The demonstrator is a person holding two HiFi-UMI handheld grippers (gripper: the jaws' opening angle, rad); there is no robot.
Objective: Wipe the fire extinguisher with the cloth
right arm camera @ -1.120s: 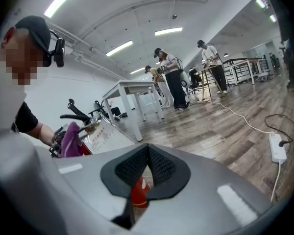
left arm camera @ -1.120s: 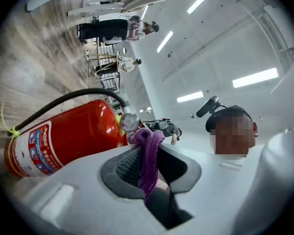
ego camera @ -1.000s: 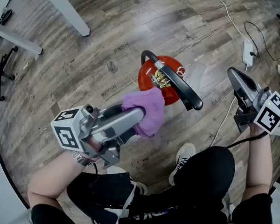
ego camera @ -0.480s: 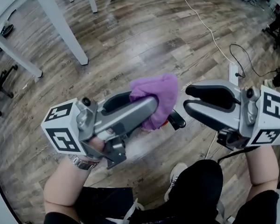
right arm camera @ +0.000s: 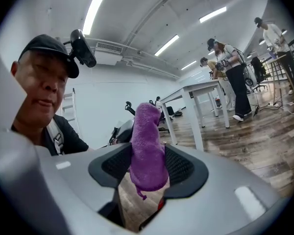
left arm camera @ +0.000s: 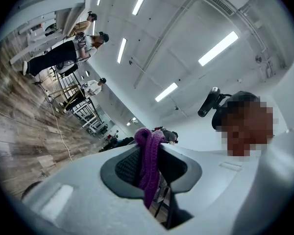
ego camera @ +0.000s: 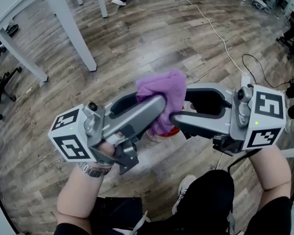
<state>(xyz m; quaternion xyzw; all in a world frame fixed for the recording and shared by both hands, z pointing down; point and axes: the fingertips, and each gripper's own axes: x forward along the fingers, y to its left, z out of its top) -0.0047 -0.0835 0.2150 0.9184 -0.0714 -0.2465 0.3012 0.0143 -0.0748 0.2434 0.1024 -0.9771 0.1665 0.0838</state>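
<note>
Wood-pattern floor, white table legs at the far left, a cable trailing across the boards. The cloth is raised clear of the floor, between the two grippers. The left gripper has its jaws pressed together on one fold. The right gripper has its jaws pinching the opposite end. The extinguisher stands below the grippers; only a red sliver shows.

The step in hand appears to be a re-grip of the cloth. Recommended procedure:
- Keep one pinch firm until the other is released
- Leave a broad pad of cloth projecting beyond the jaws, so cloth rather than jaw meets the cylinder
- Lower onto the extinguisher only when the cloth hangs free
</note>
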